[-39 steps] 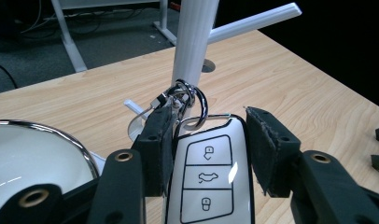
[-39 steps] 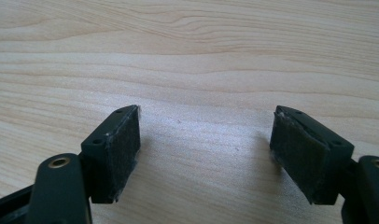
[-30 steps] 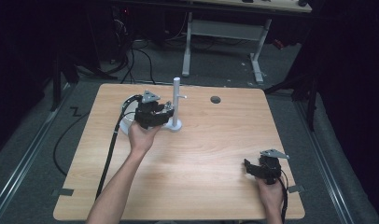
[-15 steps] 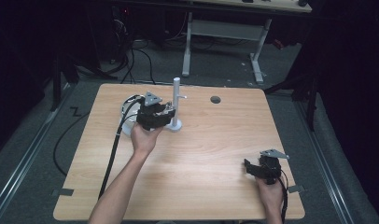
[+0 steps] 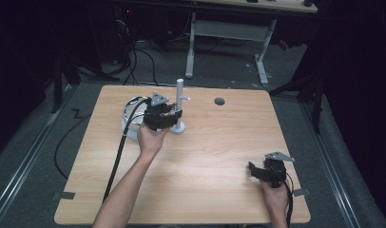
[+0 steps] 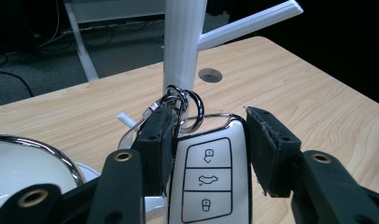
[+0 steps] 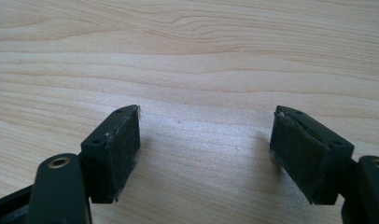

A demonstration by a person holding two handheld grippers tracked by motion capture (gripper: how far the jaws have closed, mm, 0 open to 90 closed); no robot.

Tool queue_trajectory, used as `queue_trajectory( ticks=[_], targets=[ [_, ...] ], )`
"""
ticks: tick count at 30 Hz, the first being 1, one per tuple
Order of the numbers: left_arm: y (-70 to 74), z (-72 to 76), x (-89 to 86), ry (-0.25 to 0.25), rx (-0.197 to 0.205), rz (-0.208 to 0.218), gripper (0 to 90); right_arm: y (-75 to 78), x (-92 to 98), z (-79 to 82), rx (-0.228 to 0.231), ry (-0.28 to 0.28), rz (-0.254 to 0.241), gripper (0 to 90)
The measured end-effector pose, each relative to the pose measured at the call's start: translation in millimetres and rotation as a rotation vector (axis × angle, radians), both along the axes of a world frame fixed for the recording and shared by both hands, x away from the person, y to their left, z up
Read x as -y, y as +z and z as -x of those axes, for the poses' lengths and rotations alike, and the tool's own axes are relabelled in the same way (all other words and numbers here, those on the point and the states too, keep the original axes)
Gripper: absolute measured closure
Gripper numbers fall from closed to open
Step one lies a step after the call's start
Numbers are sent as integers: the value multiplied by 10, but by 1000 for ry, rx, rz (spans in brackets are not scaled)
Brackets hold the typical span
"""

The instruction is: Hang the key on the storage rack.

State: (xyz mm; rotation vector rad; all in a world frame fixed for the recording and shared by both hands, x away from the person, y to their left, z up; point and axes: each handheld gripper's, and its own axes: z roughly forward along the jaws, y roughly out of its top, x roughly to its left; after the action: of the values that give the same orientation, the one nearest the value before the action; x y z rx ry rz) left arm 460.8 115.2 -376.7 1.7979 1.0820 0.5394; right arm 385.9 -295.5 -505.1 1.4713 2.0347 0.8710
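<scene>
Little has shifted: our left gripper (image 6: 204, 140) still clamps the car key fob (image 6: 209, 179), rings (image 6: 183, 100) not yet on the white peg stand (image 6: 180, 42); right gripper (image 7: 204, 154) rests wide, empty.

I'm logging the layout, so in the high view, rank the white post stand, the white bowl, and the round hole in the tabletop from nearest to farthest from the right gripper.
From the right gripper, near the table's front right:
1. Round hole, far edge, middle.
2. White post stand, left of the hole, beside the left gripper.
3. White bowl, farthest left, behind that gripper.
</scene>
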Motion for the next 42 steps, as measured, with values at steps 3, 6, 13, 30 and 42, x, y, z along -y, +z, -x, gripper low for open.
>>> queue_trajectory(
  ticks=[3,6,13,30,42],
  targets=[
    [3,14,4,0,-3,-13,525,0,0,0,0,0,0,244],
    [-3,28,-1,3,-1,-11,524,0,0,0,0,0,0,244],
    [-19,37,8,12,3,-12,521,0,4,-4,1,2,-2,247],
    [-56,31,-7,-9,-16,-15,495,0,1,-2,1,1,1,244],
    [-63,161,-195,8,1,-4,441,-1,-1,-2,1,1,3,244]
  ],
)
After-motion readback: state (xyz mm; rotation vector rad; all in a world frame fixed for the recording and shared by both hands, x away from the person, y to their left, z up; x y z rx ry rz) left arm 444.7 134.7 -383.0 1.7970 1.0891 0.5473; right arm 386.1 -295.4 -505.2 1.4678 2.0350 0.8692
